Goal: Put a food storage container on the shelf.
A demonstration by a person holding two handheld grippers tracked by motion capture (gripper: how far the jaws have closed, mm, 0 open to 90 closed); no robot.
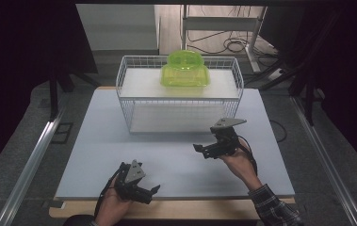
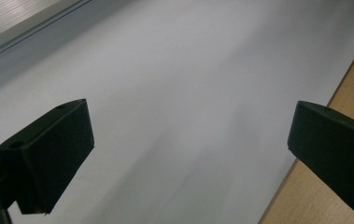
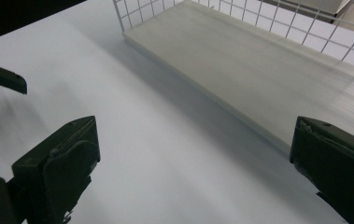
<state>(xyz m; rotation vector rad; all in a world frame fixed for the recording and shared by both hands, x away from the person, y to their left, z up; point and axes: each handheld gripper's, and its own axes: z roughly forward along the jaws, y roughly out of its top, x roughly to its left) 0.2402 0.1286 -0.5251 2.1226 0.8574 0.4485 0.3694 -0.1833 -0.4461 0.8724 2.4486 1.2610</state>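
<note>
A white wire basket (image 1: 181, 98) stands at the back middle of the pale grey table mat (image 1: 96, 141). A translucent green plastic container (image 1: 184, 69) rests on a white board inside it, toward the back. My left gripper (image 1: 151, 193) is at the mat's front edge, open and holding nothing. In the left gripper view its jaws (image 2: 188, 126) stand wide apart over bare mat. My right gripper (image 1: 202, 150) hovers in front of the basket's right half, open and pointing left. In the right gripper view (image 3: 191, 140) its jaws are spread over the mat beside the basket (image 3: 268, 14).
A white board (image 3: 240, 70) lies low in the basket's front part. The table's wooden rim (image 2: 352, 88) runs along the mat's front edge. One jaw of the other gripper (image 3: 4, 78) shows at the left of the right gripper view. Dark curtains and metal rails flank the table.
</note>
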